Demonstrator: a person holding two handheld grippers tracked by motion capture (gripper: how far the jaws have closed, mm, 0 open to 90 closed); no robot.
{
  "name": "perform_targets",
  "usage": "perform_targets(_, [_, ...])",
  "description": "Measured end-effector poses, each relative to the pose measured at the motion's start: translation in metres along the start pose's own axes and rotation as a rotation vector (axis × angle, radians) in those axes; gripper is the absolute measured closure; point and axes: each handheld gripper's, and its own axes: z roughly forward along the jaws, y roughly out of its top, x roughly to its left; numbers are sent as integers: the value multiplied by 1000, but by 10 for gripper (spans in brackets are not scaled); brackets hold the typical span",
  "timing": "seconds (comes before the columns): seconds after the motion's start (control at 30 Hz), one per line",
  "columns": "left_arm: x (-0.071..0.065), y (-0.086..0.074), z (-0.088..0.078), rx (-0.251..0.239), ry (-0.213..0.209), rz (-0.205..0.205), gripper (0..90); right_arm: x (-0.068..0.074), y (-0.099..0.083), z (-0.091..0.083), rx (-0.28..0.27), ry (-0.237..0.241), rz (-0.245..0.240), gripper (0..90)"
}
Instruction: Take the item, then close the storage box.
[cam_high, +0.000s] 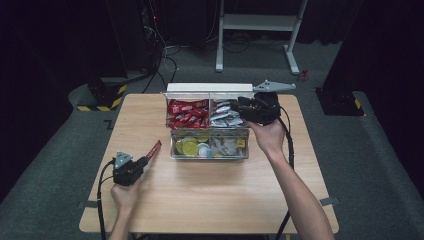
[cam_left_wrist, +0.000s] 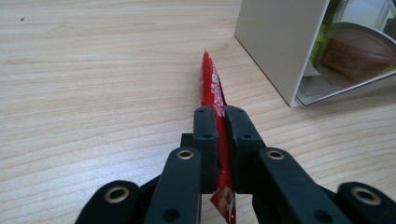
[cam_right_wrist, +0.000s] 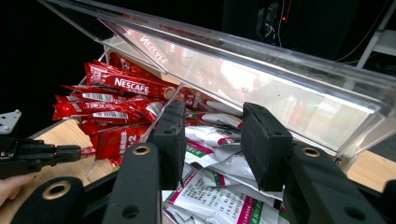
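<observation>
Near desk's left edge, our left gripper (cam_left_wrist: 221, 122) pinches red sachet (cam_left_wrist: 212, 86) flat for laying down; right gripper (cam_right_wrist: 212, 140), fingers half-open, empty, waits over white sachets (cam_right_wrist: 219, 196) in organizer (cam_high: 172, 148).

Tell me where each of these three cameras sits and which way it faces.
High view: above the person's side, facing forward and down on the wooden table; both forearms enter from below.
Left gripper view: rides the left gripper, looking along jaws shut on a red stick sachet.
Right gripper view: rides the right gripper, open jaws facing the clear plastic compartment box.
Shared: the red stick sachet shows in the high view and left gripper view.
</observation>
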Motion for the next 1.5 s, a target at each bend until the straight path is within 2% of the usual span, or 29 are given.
perform_targets(0.23, [0, -1, 3, 14, -2, 1, 828, 0, 0, 0, 3, 1, -1, 602])
perform_targets(0.47, [0, -5, 8, 51, -7, -4, 787, 0, 0, 0, -3, 1, -1, 598])
perform_targets(0.63, [0, -7, 7, 69, -2, -15, 635, 0, 0, 0, -3, 6, 1, 597])
perform_targets(0.67, [0, -7, 6, 72, 2, -16, 564, 0, 0, 0, -1, 4, -4, 596])
perform_targets(0.73, [-1, -8, 4, 74, 9, -9, 541, 0, 0, 0, -2, 3, -5, 596])
perform_targets(0.9, [0, -11, -4, 98, 22, 26, 382, 0, -1, 0, -3, 3, -3, 593])
perform_targets(1.0, [-1, -15, -5, 105, 30, 42, 356, 0, -1, 0, -5, 3, -6, 587])
perform_targets(1.07, [-1, -17, -4, 135, 33, 48, 339, 1, -2, -1, -7, 1, -9, 577])
perform_targets(1.17, [-4, -17, -3, 139, 41, 56, 320, 1, -3, -3, -8, -8, -9, 569])
perform_targets(1.23, [-5, -16, -1, 174, 42, 71, 307, -1, -4, -5, -8, -11, -10, 567])
perform_targets(1.33, [-7, -17, 0, 177, 52, 82, 289, 0, -4, -8, -12, -15, -11, 562])
perform_targets(1.5, [-7, -17, 0, 172, 53, 70, 291, 2, -7, -12, -13, -10, -20, 555])
